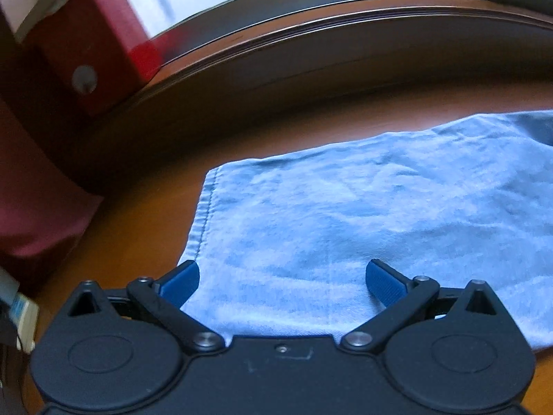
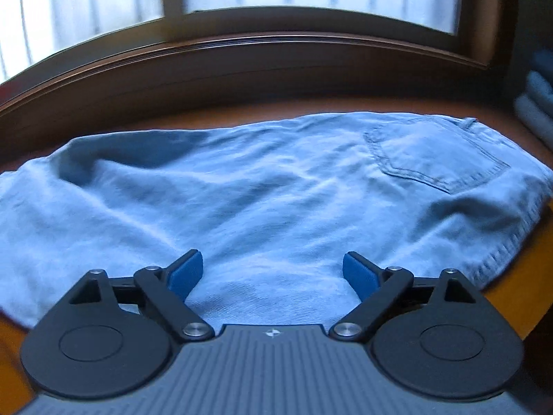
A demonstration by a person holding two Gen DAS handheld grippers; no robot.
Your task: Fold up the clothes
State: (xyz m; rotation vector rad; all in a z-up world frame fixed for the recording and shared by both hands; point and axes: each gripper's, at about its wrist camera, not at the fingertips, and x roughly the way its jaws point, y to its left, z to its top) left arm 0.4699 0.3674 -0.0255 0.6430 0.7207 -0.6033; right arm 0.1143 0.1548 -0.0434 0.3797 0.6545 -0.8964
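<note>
Light blue jeans (image 2: 262, 186) lie flat on an orange-brown table (image 2: 511, 276), with a back pocket (image 2: 435, 159) toward the right end. The hemmed leg end (image 1: 207, 207) shows in the left wrist view, stitching along its left edge. My left gripper (image 1: 281, 275) hangs open just above that leg end, with only flat denim under the gap between its blue pads (image 1: 181, 282). Over the seat of the jeans my right gripper (image 2: 273, 269) is open too, its blue pads (image 2: 359, 276) wide apart and nothing pinched between them.
A wooden window sill (image 2: 276, 69) and window run along the far side of the table. A red box (image 1: 90, 41) stands at the far left beside dark red cloth (image 1: 38, 207). Folded clothes (image 2: 535, 107) are stacked at the far right.
</note>
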